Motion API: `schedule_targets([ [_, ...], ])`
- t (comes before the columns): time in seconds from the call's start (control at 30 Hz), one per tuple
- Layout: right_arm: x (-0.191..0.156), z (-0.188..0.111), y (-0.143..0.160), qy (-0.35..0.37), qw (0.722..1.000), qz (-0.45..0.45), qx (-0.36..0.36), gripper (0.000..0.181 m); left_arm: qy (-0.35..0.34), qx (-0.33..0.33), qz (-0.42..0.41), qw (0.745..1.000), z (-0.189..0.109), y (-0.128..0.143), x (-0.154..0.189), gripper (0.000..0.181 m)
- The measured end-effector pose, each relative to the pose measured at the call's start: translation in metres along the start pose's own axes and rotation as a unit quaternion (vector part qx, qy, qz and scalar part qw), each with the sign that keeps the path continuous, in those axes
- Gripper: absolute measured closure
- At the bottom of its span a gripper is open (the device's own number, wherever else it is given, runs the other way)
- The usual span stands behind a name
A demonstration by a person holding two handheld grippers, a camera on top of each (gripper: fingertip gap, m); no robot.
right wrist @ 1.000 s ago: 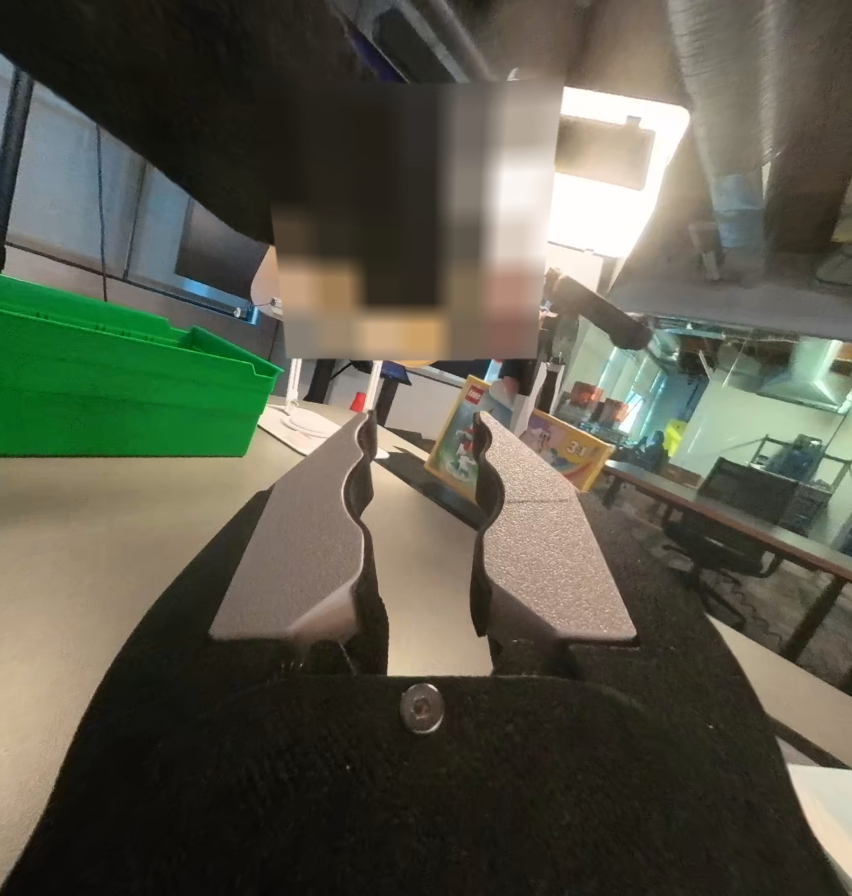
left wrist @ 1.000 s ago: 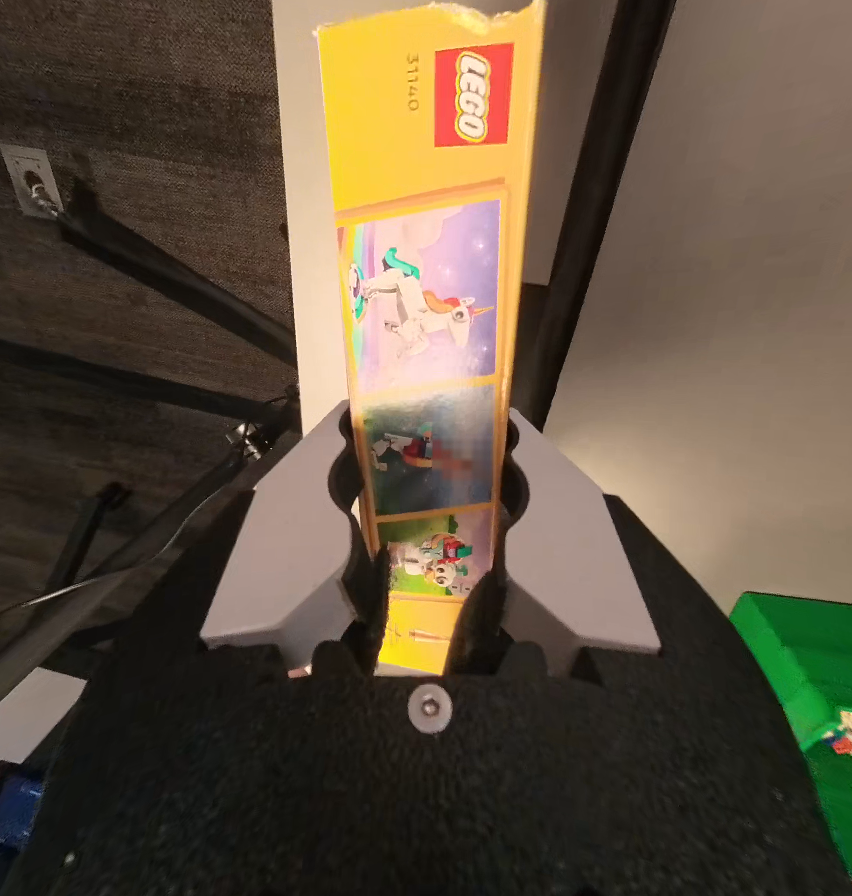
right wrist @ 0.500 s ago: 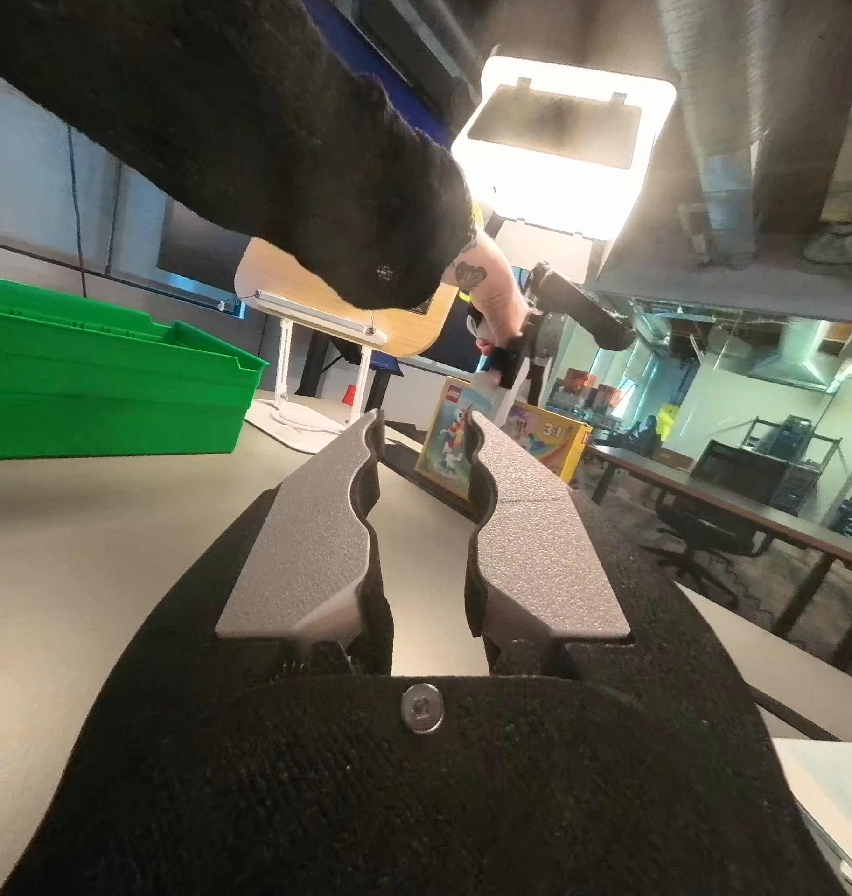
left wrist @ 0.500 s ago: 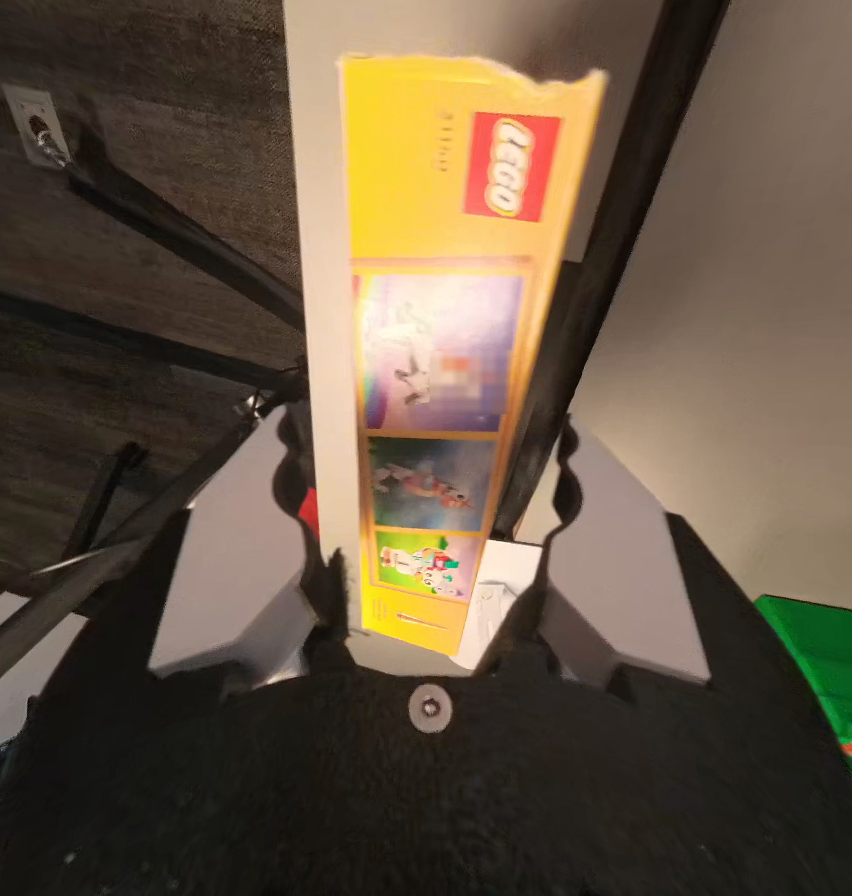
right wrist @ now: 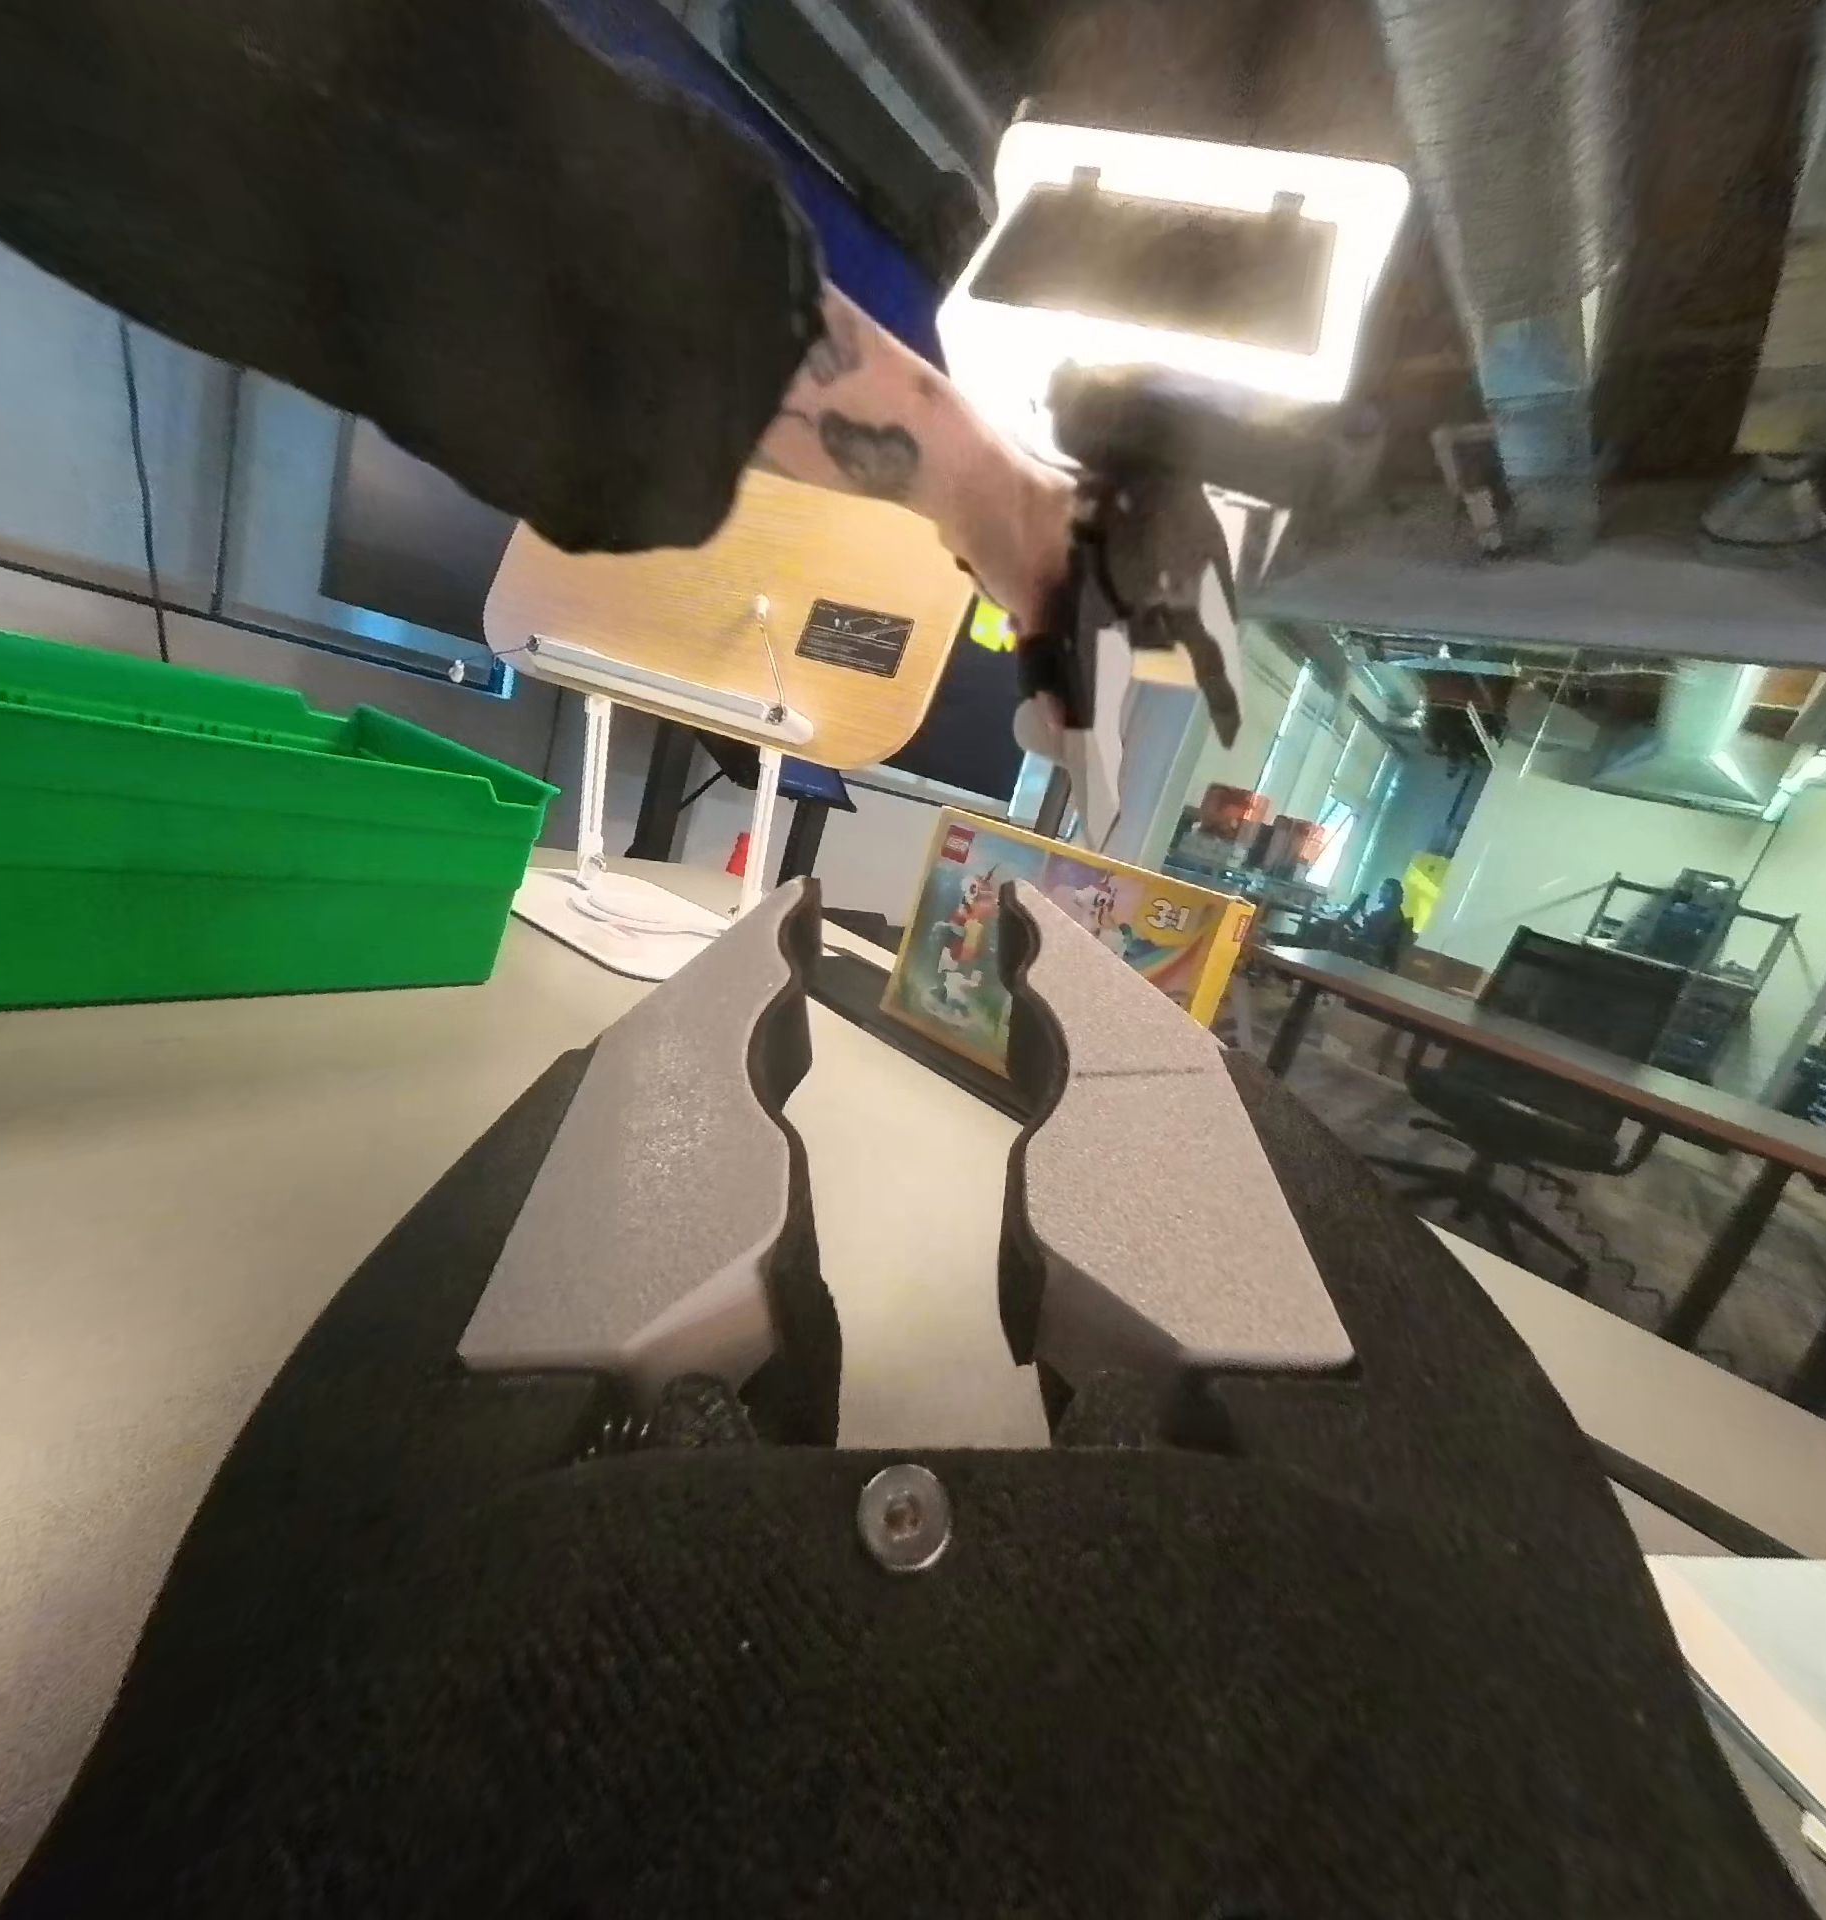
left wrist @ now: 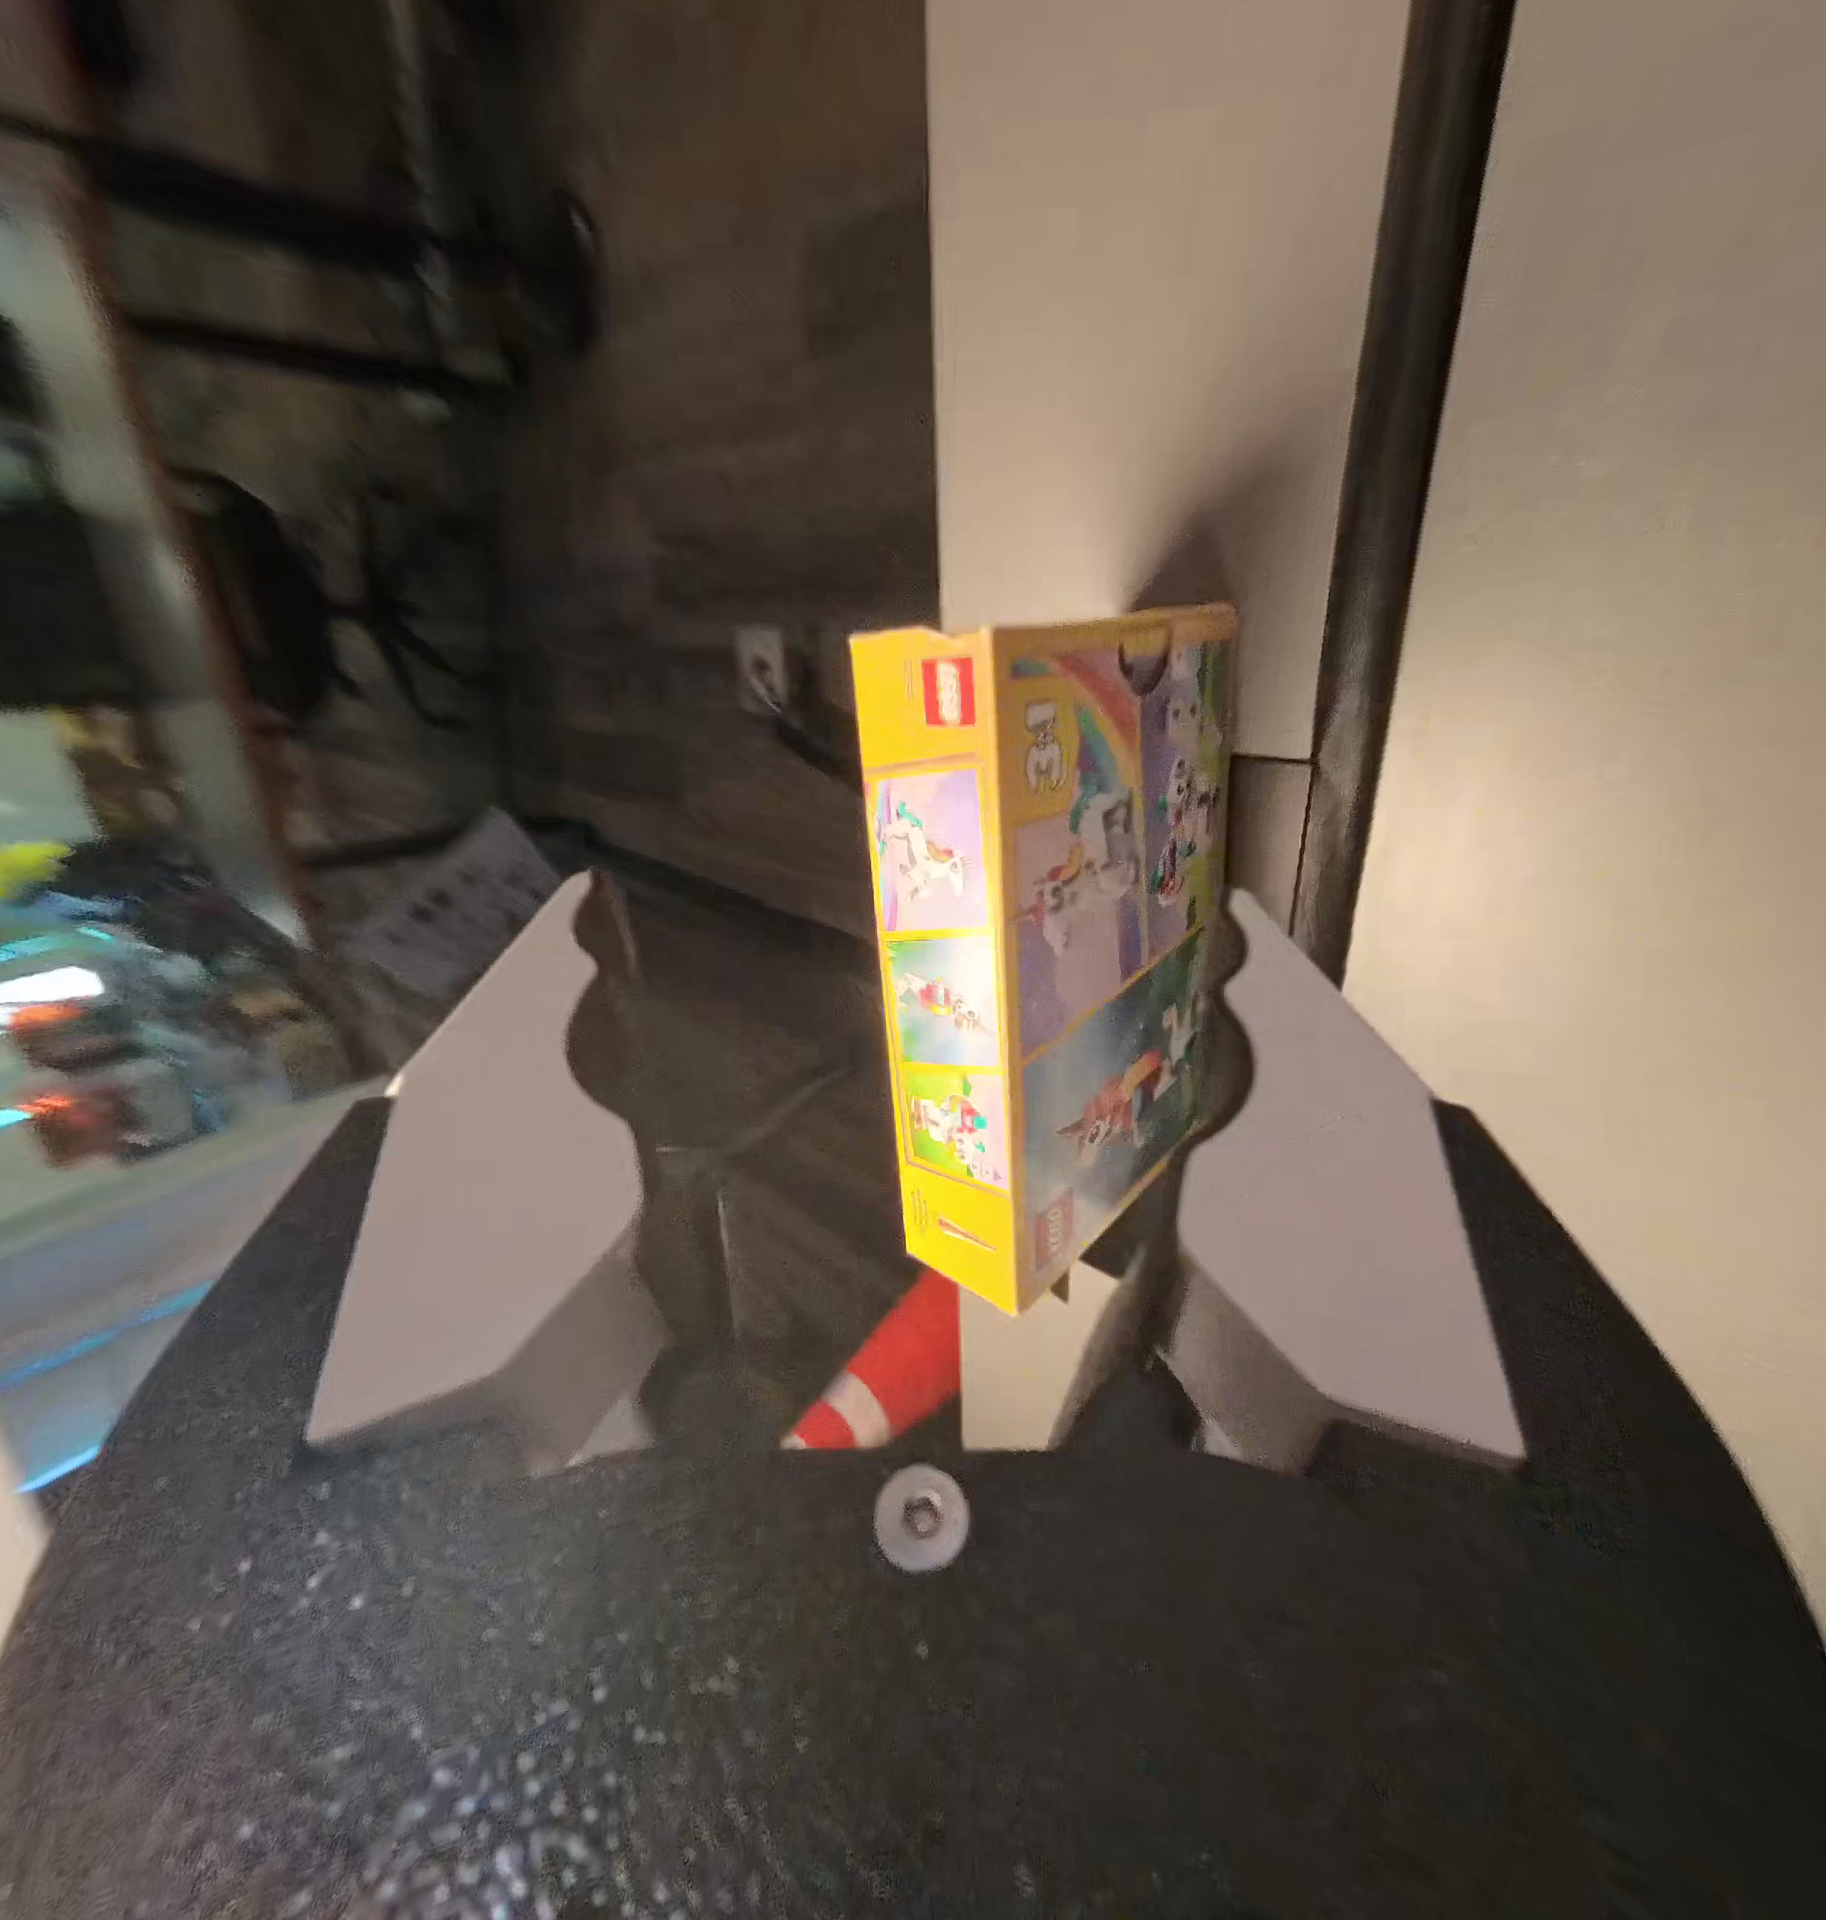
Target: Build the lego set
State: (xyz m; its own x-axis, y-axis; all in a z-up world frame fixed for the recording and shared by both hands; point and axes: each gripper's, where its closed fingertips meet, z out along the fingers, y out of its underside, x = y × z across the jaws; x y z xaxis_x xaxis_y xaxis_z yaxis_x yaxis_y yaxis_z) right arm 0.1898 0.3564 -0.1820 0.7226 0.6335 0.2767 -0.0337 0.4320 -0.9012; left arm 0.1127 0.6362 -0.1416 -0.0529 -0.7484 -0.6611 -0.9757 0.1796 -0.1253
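Note:
The yellow lego box [left wrist: 1044, 956] stands upright on its long edge at the table's far side, free of both grippers. My left gripper [left wrist: 909, 914] is open wide and empty, drawn back from the box, which shows between its fingers, close to the right one. In the right wrist view the box [right wrist: 1169, 935] stands beyond my right gripper [right wrist: 909, 904], which is open with a narrow gap, empty, and low over the table. The left gripper [right wrist: 1148, 727], held by a hand, hovers above the box.
A green bin [right wrist: 213, 831] stands at the left. A wooden tilted stand on white legs [right wrist: 732, 623] is behind it. White paper [right wrist: 1802, 1683] lies at the near right. A black strip [left wrist: 1408, 416] runs by the box. An orange cone [left wrist: 888, 1371] shows below.
My left gripper was shut on the box, then opened, let it go and pulled back. The box now stands on the table. My right gripper has barely moved.

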Motion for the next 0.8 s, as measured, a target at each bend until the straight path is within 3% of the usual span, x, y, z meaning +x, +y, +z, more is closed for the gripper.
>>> schedule_targets([
  [0.13, 0.005, -0.001, 0.001, 0.01, 1.0, 0.002, -0.003, 0.149, -0.165, 0.117, -0.015, 0.979, -0.086, -0.029, 0.002, 0.122],
  [0.2, 0.008, -0.001, 0.002, 0.017, 1.0, -0.003, -0.005, 0.151, -0.248, 0.208, -0.068, 0.944, -0.15, -0.04, 0.016, 0.148],
  [0.27, 0.013, -0.002, 0.004, 0.03, 0.999, -0.006, -0.012, 0.154, -0.278, 0.288, -0.153, 0.903, -0.208, -0.039, 0.049, 0.151],
  [0.4, 0.021, -0.003, 0.009, 0.052, 0.998, -0.005, -0.026, 0.158, -0.37, 0.348, -0.259, 0.822, -0.295, -0.002, 0.134, 0.181],
  [0.63, 0.016, -0.003, 0.011, 0.051, 0.996, -0.057, -0.042, 0.168, -0.436, 0.304, -0.409, 0.741, -0.347, 0.061, 0.281, 0.181],
  [0.8, 0.017, -0.013, 0.012, 0.073, 0.991, -0.093, -0.067, 0.176, -0.43, 0.236, -0.473, 0.732, -0.326, 0.089, 0.34, 0.181],
])
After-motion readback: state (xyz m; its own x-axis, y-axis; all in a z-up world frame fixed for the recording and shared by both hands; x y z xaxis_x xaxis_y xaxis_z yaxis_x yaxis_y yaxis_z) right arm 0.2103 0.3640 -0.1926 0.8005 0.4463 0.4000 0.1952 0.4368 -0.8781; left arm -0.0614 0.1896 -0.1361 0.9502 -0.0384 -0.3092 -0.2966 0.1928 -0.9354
